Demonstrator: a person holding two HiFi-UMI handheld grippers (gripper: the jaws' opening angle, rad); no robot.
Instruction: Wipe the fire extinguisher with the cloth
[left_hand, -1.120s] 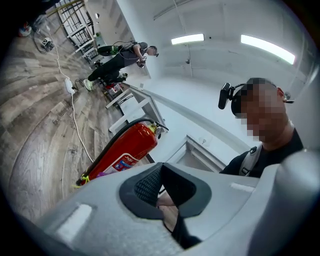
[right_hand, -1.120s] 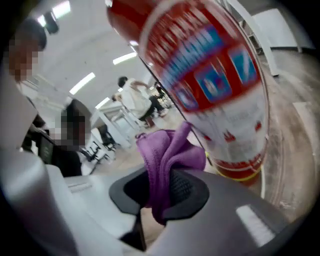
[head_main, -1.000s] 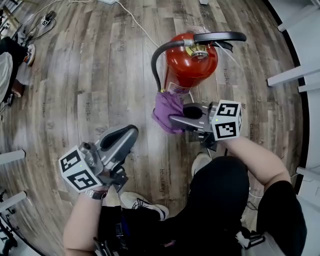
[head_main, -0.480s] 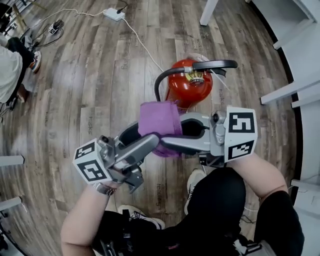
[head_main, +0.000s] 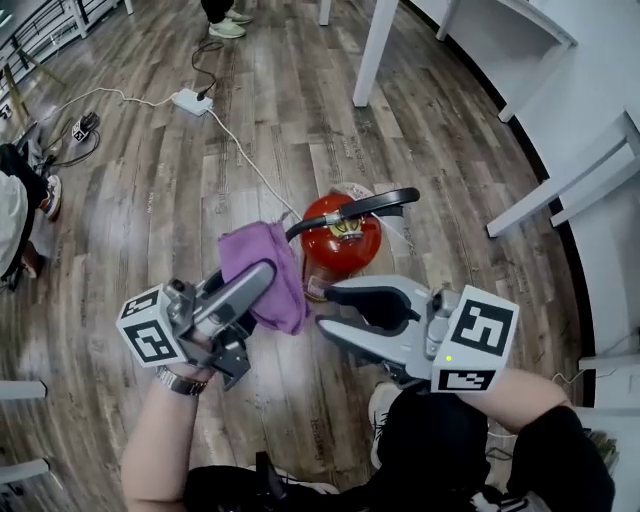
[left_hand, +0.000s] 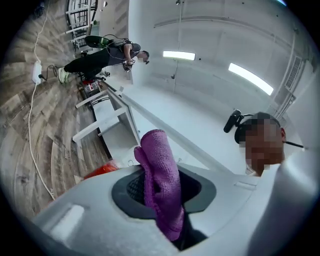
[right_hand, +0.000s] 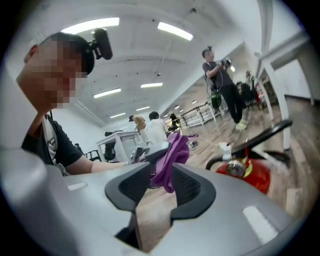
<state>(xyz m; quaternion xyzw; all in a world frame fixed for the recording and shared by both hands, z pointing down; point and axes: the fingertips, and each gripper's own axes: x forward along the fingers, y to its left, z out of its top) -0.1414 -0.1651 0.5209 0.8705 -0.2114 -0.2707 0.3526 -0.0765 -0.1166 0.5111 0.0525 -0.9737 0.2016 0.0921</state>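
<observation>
The red fire extinguisher (head_main: 340, 245) stands upright on the wood floor, with its black handle and hose on top. Its red body also shows in the left gripper view (left_hand: 100, 170) and the right gripper view (right_hand: 247, 172). My left gripper (head_main: 266, 276) is raised in front of it. Its jaws have just been closing and are now shut on the purple cloth (head_main: 262, 262), which sticks up between them (left_hand: 160, 185). My right gripper (head_main: 327, 310) hovers just to the right with its jaws open and nothing between them. The cloth (right_hand: 170, 157) hangs just beyond them.
A white power strip (head_main: 188, 100) and its cable lie on the floor at the back left. A white table leg (head_main: 375, 50) and white furniture (head_main: 560, 190) stand behind and to the right. Other people are at the left edge (head_main: 12, 210) and the far end (head_main: 225, 25).
The cloth passed from the right gripper to the left one. The right gripper opened and drew off to the right. Both grippers rose from near the extinguisher's base.
</observation>
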